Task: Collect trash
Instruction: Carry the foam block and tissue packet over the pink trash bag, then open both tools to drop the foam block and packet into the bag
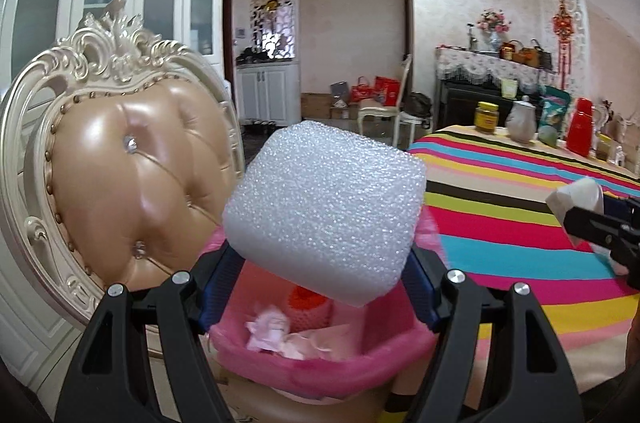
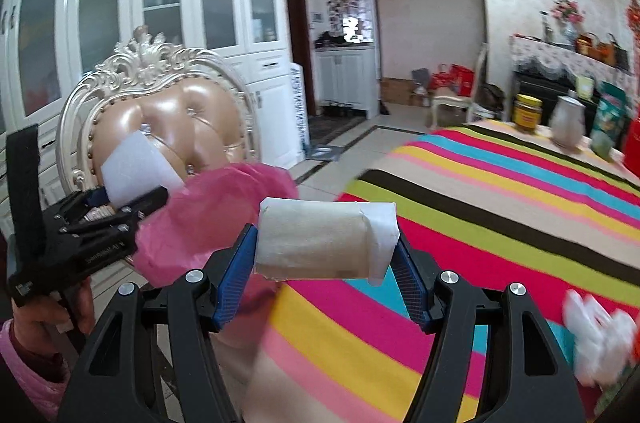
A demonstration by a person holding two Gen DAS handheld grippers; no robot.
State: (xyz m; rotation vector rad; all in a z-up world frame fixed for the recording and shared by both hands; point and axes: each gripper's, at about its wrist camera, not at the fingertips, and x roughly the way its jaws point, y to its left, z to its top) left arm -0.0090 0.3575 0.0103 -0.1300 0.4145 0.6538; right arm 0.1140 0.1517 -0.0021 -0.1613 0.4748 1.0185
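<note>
White bubbly foam block [image 1: 324, 211] sat clamped in left gripper [image 1: 320, 263] above pink-lined bin [image 1: 320, 359], ready for dropping; right gripper [image 2: 326, 263] pinched cardboard paper roll [image 2: 320, 239].

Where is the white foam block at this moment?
The white foam block is clamped in the left tongs, directly above the pink-lined trash bin, beside the ornate chair.

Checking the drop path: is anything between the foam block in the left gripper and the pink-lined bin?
Nothing visible. The foam block hangs in the left gripper just above the open pink-lined bin, which holds only crumpled paper low inside.
</note>
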